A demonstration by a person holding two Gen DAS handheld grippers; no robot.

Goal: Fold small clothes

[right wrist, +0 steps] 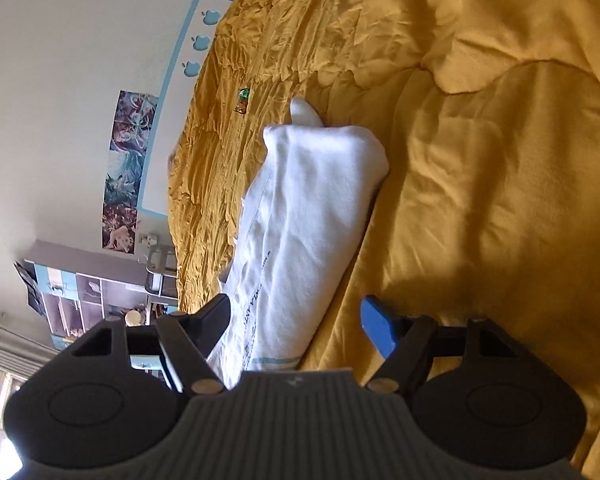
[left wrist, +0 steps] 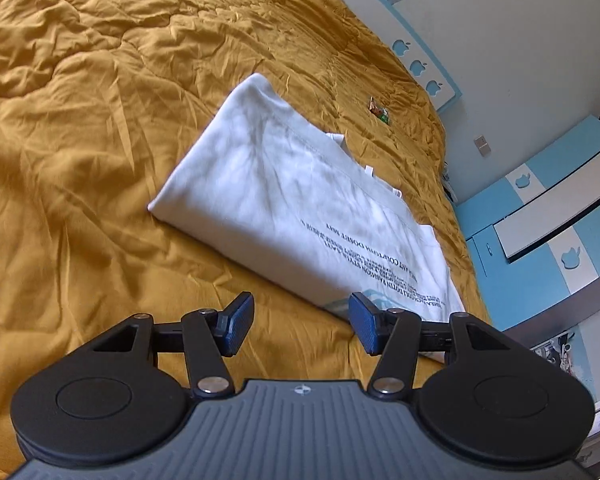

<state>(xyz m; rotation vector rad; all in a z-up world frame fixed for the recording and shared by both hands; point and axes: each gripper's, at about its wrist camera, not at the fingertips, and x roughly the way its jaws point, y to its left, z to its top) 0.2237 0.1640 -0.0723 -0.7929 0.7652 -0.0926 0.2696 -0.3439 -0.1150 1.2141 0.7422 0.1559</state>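
Folded white garment (left wrist: 296,200) lying flat on the mustard bedspread (left wrist: 80,140), black print facing up near its close end. Left gripper (left wrist: 302,322) spread wide, holding nothing, just short of the garment's near edge. Right gripper (right wrist: 296,322) likewise spread and empty, poised over the garment's near end, small wrapper (right wrist: 243,100) far beyond.

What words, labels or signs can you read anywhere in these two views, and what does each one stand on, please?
White folded garment, left wrist view: several lines of dark print, upside down and blurred; "FASHION" and "COULOUR" seem to appear, the rest is unreadable.
Same garment, right wrist view: print runs sideways, mostly hidden; not readable.
Small wrapper on the yellow bedspread: too small to read.
Posters: pictures only, no legible text.
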